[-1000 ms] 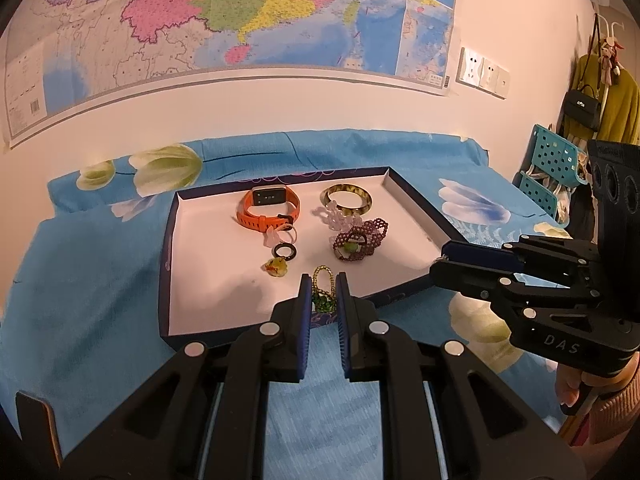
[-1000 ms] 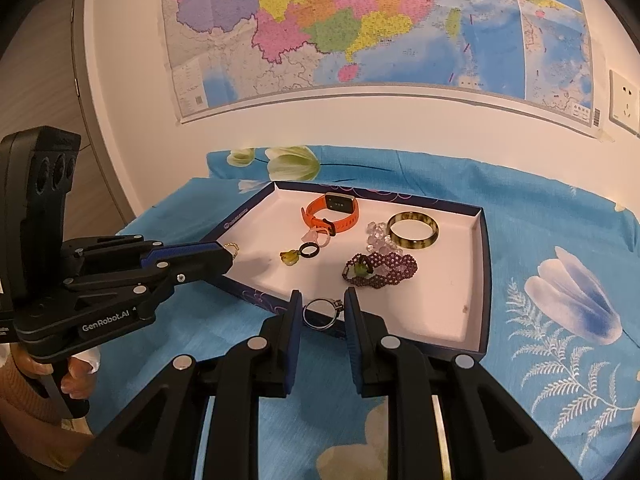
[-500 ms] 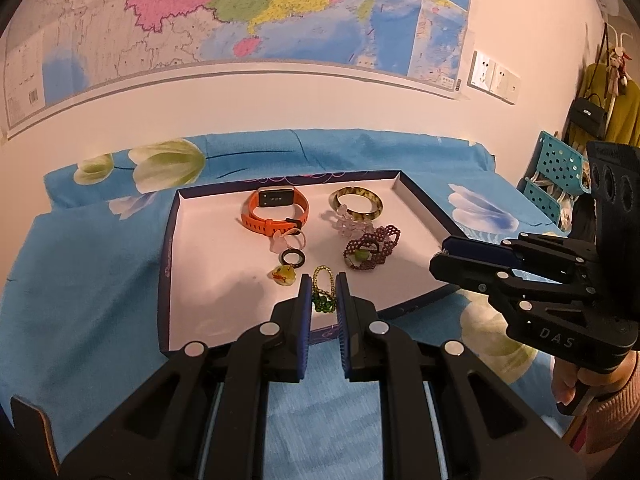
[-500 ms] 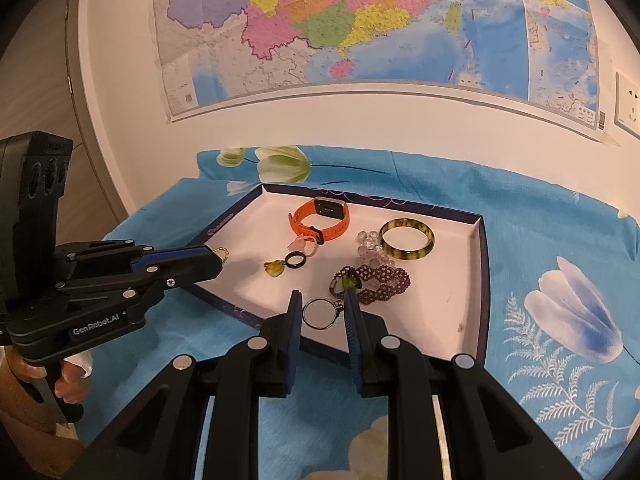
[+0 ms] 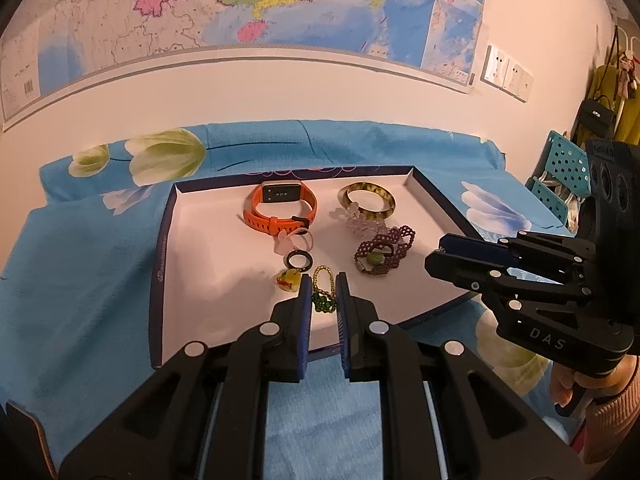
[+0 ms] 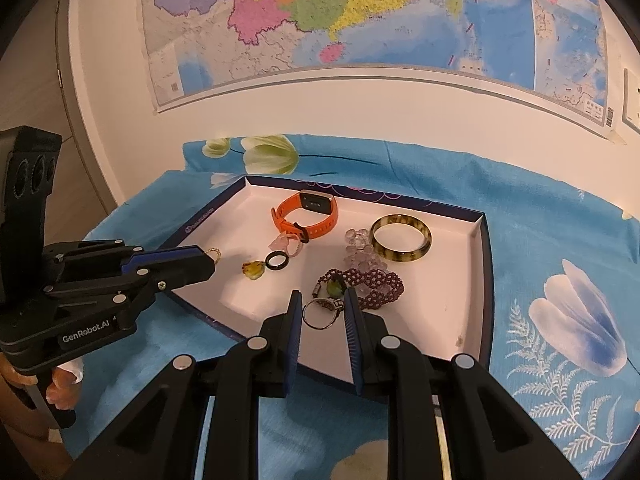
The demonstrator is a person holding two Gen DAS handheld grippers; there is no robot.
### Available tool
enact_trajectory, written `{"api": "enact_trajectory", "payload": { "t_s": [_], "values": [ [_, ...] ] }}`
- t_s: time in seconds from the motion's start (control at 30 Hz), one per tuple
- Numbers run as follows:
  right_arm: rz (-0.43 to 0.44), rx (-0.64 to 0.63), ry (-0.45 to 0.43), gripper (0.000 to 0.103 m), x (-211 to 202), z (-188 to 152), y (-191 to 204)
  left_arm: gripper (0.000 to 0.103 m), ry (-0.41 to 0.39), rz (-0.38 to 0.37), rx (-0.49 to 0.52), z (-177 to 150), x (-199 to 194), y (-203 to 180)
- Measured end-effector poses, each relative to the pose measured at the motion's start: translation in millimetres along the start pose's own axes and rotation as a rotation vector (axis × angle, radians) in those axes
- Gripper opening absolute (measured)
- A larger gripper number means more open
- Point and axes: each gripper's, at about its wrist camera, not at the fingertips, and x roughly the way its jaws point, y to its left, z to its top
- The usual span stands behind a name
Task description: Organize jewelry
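My left gripper (image 5: 323,280) is shut on a small green and gold bead chain (image 5: 322,294), held over the near part of the white tray (image 5: 160,264). My right gripper (image 6: 323,296) is shut on a silver ring (image 6: 318,314), above the tray's near right part. In the tray lie an orange watch (image 5: 280,210), a mottled bangle (image 5: 384,210), a purple bead bracelet (image 5: 384,248), a black ring (image 5: 289,261) and a yellow pendant (image 5: 288,280). In the right wrist view the left gripper (image 6: 208,258) shows a gold loop at its tips.
The tray has a dark blue rim (image 6: 486,272) and sits on a blue flowered cloth (image 6: 560,240) against a wall with a map. Clear crystal beads (image 6: 360,248) lie beside the bangle. A teal basket (image 5: 560,168) and hanging bags stand at the right.
Both grippers have moved forward over the tray's near edge and slightly down. Each keeps its grip on its piece. The jewelry in the tray has not moved.
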Motion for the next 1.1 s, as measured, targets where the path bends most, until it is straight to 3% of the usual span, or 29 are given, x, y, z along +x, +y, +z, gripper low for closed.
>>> {"api": "enact_trajectory", "payload": {
  "t_s": [1.1],
  "values": [
    [-0.003,0.006,0.027,0.019,19,6,-7,0.012,0.035,0.029,-0.027,4,23,6]
  ]
}}
